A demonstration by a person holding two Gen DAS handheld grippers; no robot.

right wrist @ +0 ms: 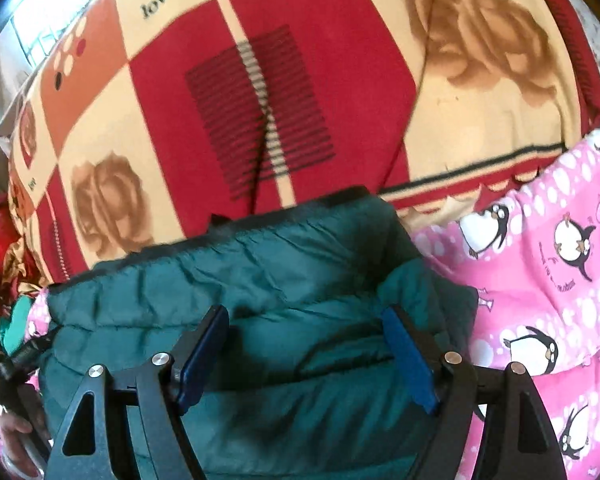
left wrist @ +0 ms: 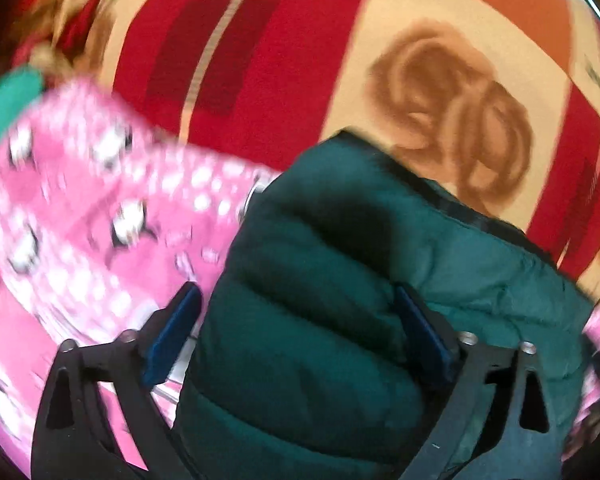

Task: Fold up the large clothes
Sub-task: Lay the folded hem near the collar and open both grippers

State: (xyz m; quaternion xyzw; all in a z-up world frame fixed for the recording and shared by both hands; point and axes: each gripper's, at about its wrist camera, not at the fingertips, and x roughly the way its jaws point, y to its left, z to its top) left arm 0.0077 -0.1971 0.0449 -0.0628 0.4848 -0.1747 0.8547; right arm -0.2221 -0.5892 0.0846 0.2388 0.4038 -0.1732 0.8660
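A dark green quilted puffer jacket (left wrist: 324, 280) lies bunched on a pink penguin-print fleece (left wrist: 80, 208), which rests on a red, cream and orange blanket with brown roses (left wrist: 260, 80). The left gripper (left wrist: 296, 332) angles steeply down over the jacket, its jaws spread wide with a padded fold bulging up between the blue pads (left wrist: 172, 336); the left pad stands clear of the fabric, and the view is smeared by motion. The right gripper (right wrist: 304, 356) tilts down likewise, its jaws spread, straddling a rumpled ridge of the same jacket (right wrist: 260, 264) without clearly pinching it. Beside it lies the penguin fleece (right wrist: 540, 280), beyond it the blanket (right wrist: 300, 80). At the lower left edge a hand (right wrist: 18, 432) shows.
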